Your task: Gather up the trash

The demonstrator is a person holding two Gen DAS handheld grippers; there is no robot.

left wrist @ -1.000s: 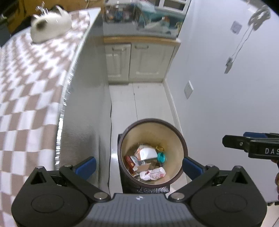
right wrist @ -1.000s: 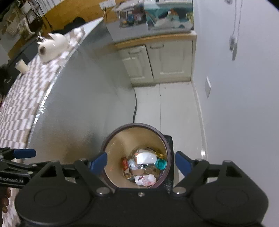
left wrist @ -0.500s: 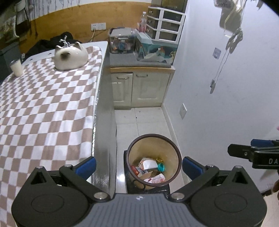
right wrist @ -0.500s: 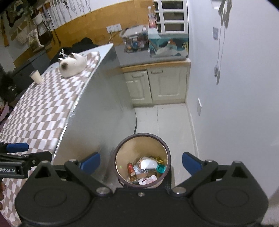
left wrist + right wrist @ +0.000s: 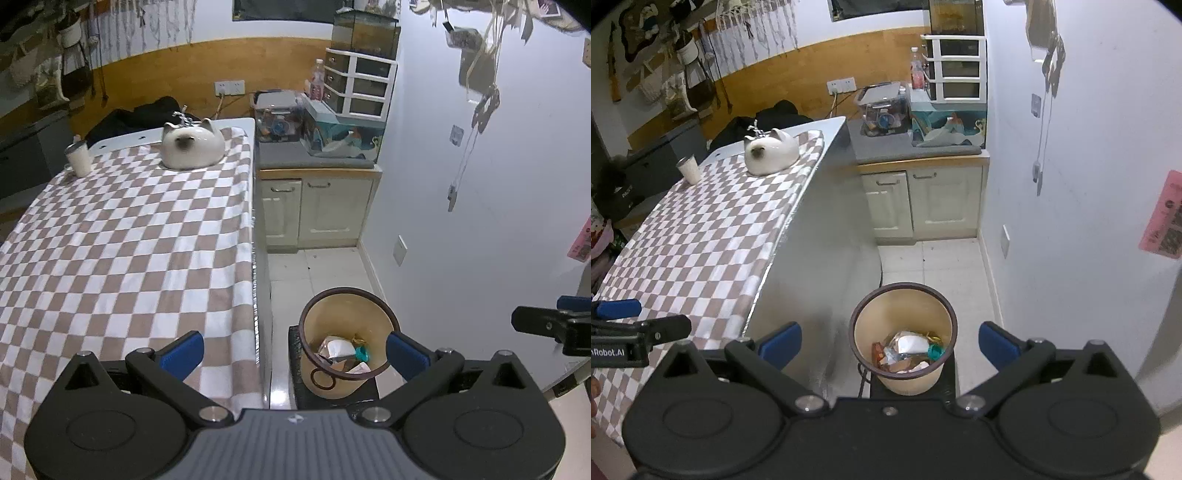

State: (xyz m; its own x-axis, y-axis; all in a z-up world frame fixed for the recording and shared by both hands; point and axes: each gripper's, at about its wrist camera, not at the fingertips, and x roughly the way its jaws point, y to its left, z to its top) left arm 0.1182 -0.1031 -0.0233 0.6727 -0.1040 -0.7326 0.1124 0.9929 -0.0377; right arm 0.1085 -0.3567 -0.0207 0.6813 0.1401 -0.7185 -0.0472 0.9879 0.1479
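Down between the blue pads of the right gripper [image 5: 889, 341] you can see the trash bin [image 5: 903, 373] on the floor. Its jaws have just been opening and now stand wide apart, with nothing in them. The bin sits below and ahead of it, well apart from the pads. Inside the bin lies the trash [image 5: 907, 352]: crumpled paper, wrappers and a small teal thing.

The left gripper [image 5: 294, 351] is wide open too, and it holds nothing. In its view the bin [image 5: 345, 384] shows nearer its right pad, and its left pad is over the checkered tablecloth [image 5: 122, 258].

The bin stands just beside the table's silver side [image 5: 816, 266], which the right view shows broadly and the left view only as a thin strip. The left view shows a dark ring handle [image 5: 322, 378] on the bin's front. Far back on the cloth sit a white cat-shaped pot [image 5: 192, 146] and a cup [image 5: 78, 159]. Behind the bin is a pale cabinet [image 5: 929, 203].
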